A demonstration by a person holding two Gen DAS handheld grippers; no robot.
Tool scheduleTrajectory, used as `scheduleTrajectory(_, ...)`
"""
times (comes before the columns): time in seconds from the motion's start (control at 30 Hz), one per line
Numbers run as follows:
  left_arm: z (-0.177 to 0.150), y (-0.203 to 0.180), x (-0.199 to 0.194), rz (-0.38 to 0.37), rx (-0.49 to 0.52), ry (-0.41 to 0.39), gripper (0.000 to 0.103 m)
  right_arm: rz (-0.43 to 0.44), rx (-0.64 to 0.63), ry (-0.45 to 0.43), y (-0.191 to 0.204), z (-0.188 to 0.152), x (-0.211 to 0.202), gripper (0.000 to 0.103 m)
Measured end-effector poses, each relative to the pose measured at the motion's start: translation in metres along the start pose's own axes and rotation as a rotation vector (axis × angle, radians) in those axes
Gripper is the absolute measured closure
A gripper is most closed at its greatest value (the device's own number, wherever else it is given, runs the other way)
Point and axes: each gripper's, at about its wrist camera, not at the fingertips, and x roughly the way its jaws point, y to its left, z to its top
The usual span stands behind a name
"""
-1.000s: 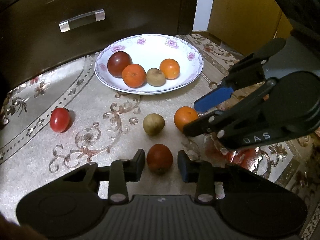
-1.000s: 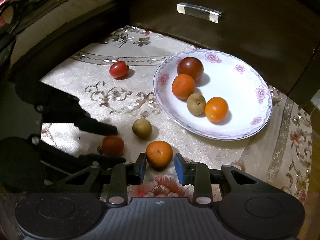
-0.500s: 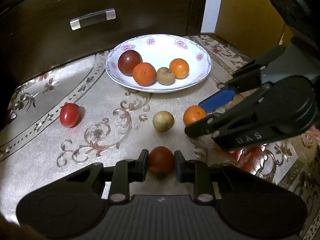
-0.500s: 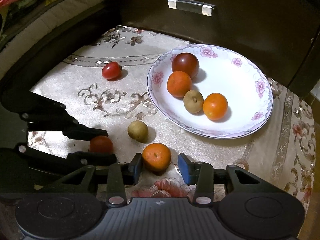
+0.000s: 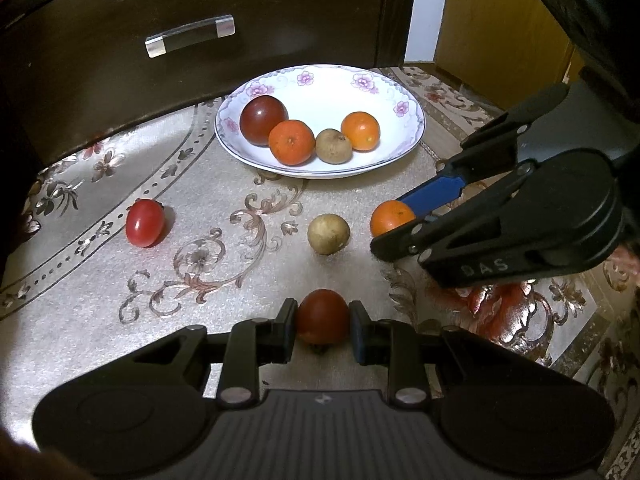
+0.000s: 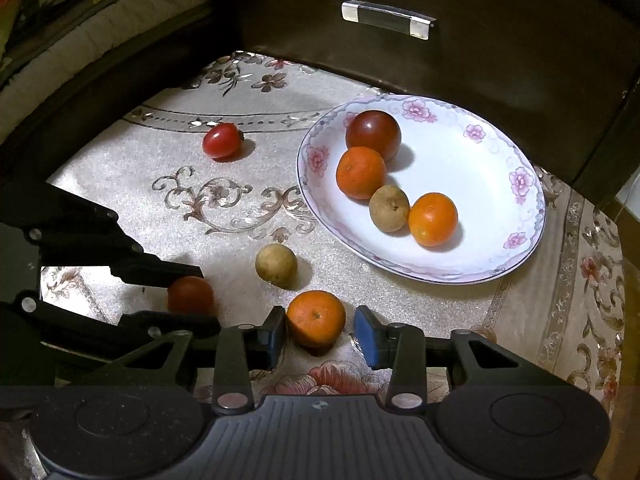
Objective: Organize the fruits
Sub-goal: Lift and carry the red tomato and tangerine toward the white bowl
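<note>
A white flowered plate [image 5: 400,92] [image 6: 492,168] holds a dark tomato [image 5: 263,119], two oranges and a brown fruit. On the cloth lie a red tomato [image 5: 145,222] [image 6: 221,141], a brown fruit [image 5: 328,233] [image 6: 276,264] and an orange [image 5: 390,218] [image 6: 316,318]. My left gripper [image 5: 323,322] is shut on a dark red tomato [image 5: 322,316] [image 6: 190,294]. My right gripper [image 6: 320,334] is open, its fingers on either side of the loose orange, with a gap on the right.
A dark cabinet with a drawer handle [image 5: 190,35] [image 6: 387,19] stands behind the plate. A yellow door [image 5: 500,20] is at the far right. Bedding [image 6: 80,12] lies at the left. The patterned cloth [image 5: 100,312] covers the table.
My left gripper has closed on the dark red tomato. My right gripper's fingers have spread wider around the orange. Both views have shifted slightly back from the plate.
</note>
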Motion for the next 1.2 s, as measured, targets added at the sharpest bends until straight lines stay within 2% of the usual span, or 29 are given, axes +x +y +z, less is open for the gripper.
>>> scheduleTrajectory(0.03, 0.0, 0.0, 0.0, 0.004, 0.002, 0.001, 0.07, -0.002, 0.0, 0.001, 0.001, 0.0, 0.0, 0.076)
scheduleTrajectory(0.17, 0.003, 0.003, -0.001, 0.013, -0.004, -0.006, 0.07, 0.004, -0.001, 0.002, 0.001, 0.0, -0.004, 0.077)
scheduleTrajectory(0.73, 0.028, 0.007, -0.007, 0.027, -0.016, -0.068, 0.07, 0.007, 0.013, -0.049, 0.0, 0.005, -0.024, 0.077)
scheduleTrajectory(1.2, 0.059, 0.001, -0.001, 0.038, -0.006, -0.111, 0.07, -0.033, 0.062, -0.109, -0.018, 0.015, -0.04, 0.077)
